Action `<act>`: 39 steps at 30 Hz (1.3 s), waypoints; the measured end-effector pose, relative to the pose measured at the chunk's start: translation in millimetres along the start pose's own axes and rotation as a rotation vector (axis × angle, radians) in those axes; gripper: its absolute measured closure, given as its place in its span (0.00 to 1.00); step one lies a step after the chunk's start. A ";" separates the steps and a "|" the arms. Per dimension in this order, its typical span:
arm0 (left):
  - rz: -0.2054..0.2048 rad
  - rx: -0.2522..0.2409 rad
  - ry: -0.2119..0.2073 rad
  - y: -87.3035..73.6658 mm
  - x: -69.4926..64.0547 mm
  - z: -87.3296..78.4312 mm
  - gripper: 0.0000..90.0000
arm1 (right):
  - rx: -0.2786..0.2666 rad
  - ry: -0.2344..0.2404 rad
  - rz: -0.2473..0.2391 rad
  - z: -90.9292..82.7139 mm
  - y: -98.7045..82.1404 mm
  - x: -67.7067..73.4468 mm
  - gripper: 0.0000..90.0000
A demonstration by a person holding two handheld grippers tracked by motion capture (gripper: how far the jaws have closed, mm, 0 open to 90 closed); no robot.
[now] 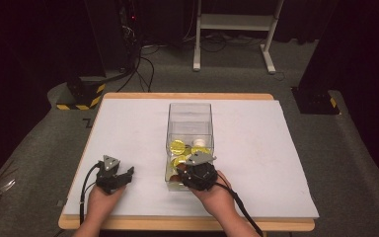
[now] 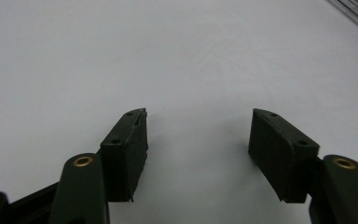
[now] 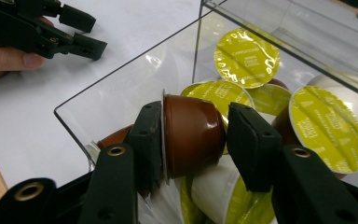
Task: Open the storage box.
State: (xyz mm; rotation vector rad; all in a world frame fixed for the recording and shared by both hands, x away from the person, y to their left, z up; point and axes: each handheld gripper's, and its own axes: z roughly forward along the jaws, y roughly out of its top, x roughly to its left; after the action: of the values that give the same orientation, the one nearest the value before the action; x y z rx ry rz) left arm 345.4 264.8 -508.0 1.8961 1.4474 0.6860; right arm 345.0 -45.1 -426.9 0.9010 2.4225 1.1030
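Note:
A clear plastic box (image 1: 190, 106) stands mid-table with several coffee capsules (image 1: 178, 146) in it, most with yellow-green foil lids (image 3: 247, 57). My right gripper (image 3: 196, 116) reaches into the near end of the box (image 3: 121, 74) and is shut on a brown capsule (image 3: 191, 135), one jaw against its lid rim and the other against its base. In the high view the right gripper (image 1: 192, 170) hangs over the box's near end. My left gripper (image 1: 123, 175) rests open on the white sheet to the left of the box, and nothing lies between its fingers (image 2: 126, 149).
A white sheet (image 1: 256, 148) covers the wooden table (image 1: 177, 223). The left gripper (image 3: 81, 32) and a hand (image 3: 9, 58) appear beyond the box wall in the right gripper view. A white stand (image 1: 234, 22) and cables lie on the floor behind.

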 end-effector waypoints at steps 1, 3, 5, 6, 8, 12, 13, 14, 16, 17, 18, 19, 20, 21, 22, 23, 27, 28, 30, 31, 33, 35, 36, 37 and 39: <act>0.000 0.001 -0.001 0.0 0.0 0.0 0.42 | 0.009 0.004 0.004 1.1 0.3 0.6 0.61; 0.000 0.000 0.000 0.0 0.0 0.0 0.42 | 0.012 -0.005 -0.009 2.9 1.2 2.2 0.61; 0.000 0.000 0.000 0.0 0.0 0.0 0.42 | 0.017 -0.010 -0.011 3.8 2.2 3.3 0.60; 0.000 0.000 0.000 0.0 0.0 0.0 0.42 | 0.022 -0.009 -0.008 4.6 2.5 3.6 0.60; -0.001 0.000 0.000 0.0 0.0 0.0 0.42 | 0.046 -0.004 -0.016 7.7 2.6 3.0 0.57; 0.000 0.000 0.000 0.0 0.0 0.0 0.42 | 0.056 -0.008 -0.027 10.2 2.7 4.3 0.59; 0.000 0.000 0.000 0.0 0.0 0.0 0.42 | 0.055 -0.014 -0.032 9.8 2.7 4.7 0.60; 0.000 0.000 0.000 0.0 0.0 0.0 0.42 | 0.052 -0.018 -0.033 9.0 2.7 4.5 0.61; 0.000 0.000 0.000 0.0 0.0 0.0 0.42 | 0.036 -0.026 -0.035 7.0 2.8 3.3 0.64; 0.000 0.000 0.000 0.0 0.0 0.0 0.42 | 0.027 -0.025 -0.030 5.3 2.8 2.3 0.64; 0.000 0.000 0.000 0.0 0.0 0.0 0.42 | 0.021 -0.025 -0.026 4.5 2.8 1.4 0.64; 0.000 0.000 0.000 0.0 0.0 0.0 0.42 | 0.021 -0.026 -0.022 3.8 2.6 1.1 0.65; -0.001 0.000 0.000 0.0 0.0 0.0 0.42 | 0.020 -0.023 -0.019 3.6 2.2 0.9 0.65; 0.000 0.000 -0.001 0.0 0.0 0.0 0.42 | 0.015 -0.025 -0.023 3.5 1.7 0.5 0.65; 0.000 0.001 -0.002 0.0 0.1 -0.1 0.42 | 0.013 -0.026 -0.025 3.2 1.4 0.4 0.65; 0.000 0.001 -0.002 0.0 0.1 -0.1 0.42 | 0.010 -0.027 -0.024 3.0 1.2 0.5 0.65; -0.001 0.000 -0.004 0.0 0.2 0.0 0.42 | -0.013 -0.033 -0.018 -1.1 1.7 1.1 0.65; -0.001 0.000 -0.004 0.0 0.2 0.0 0.42 | -0.021 -0.034 -0.013 -2.4 2.0 1.4 0.65; 0.000 0.000 -0.004 0.0 0.2 0.0 0.42 | -0.033 -0.032 -0.006 -4.3 2.5 1.4 0.65; 0.000 0.000 -0.004 0.0 0.2 0.0 0.42 | -0.043 -0.032 -0.006 -5.2 2.7 1.1 0.65; 0.001 0.001 -0.004 0.0 0.1 -0.1 0.42 | -0.060 -0.030 0.004 -6.7 3.0 1.0 0.65; 0.000 0.000 -0.003 0.0 0.0 0.0 0.42 | -0.076 -0.031 0.006 -8.2 3.1 0.6 0.65; 0.001 -0.001 -0.003 -0.1 -0.1 0.0 0.42 | -0.081 -0.031 0.007 -8.8 3.1 0.4 0.65; 0.000 -0.001 -0.002 -0.1 -0.1 0.1 0.42 | -0.089 -0.031 0.010 -9.6 3.1 0.3 0.65; 0.000 -0.001 -0.002 -0.1 -0.1 0.1 0.42 | -0.100 -0.032 0.010 -11.4 3.3 -0.9 0.65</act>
State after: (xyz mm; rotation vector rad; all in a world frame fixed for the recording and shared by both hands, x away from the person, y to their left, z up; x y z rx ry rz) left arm 345.3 264.8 -508.1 1.8955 1.4452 0.6844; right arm 341.1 -50.4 -417.0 0.8928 2.3178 1.1922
